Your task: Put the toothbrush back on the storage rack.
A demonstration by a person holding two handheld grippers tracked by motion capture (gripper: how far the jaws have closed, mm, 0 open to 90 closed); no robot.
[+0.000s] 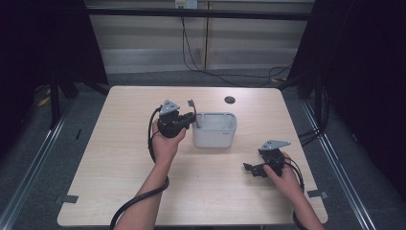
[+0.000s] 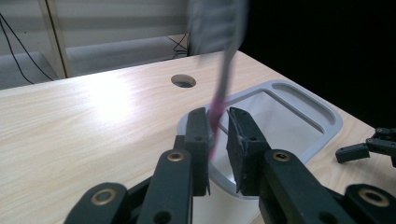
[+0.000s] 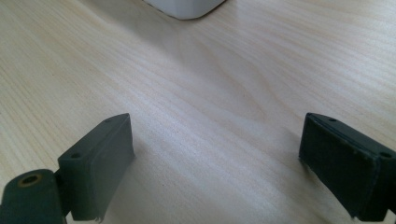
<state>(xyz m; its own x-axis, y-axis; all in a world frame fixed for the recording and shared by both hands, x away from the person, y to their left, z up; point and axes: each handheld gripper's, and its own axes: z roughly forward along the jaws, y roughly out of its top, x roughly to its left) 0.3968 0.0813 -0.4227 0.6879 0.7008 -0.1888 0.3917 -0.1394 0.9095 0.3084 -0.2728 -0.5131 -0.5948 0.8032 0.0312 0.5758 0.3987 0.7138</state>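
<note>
while the work centres on the bin, these lines run from the left of the high view to its right.

left gripper: left of centre in the high view, raised off the wood and aimed at the bin's near-left corner; its jaws are pinched on a thin pink-stemmed tool, probably so the stem can go in upright.

pink-stemmed tool: centre of the left gripper view, rising from between the pads to a blurred grey head at the top edge; it could be a toothbrush, though the blur leaves that unsure. its lower end sits at the rim, so it looks about to be dropped in or just lifted out.

white bin: middle of the high view, open top up, placed within reach of both hands.

right gripper: lower right of the high view, low over bare table, jaws spread wide and empty, apparently parked clear of the bin.
</note>
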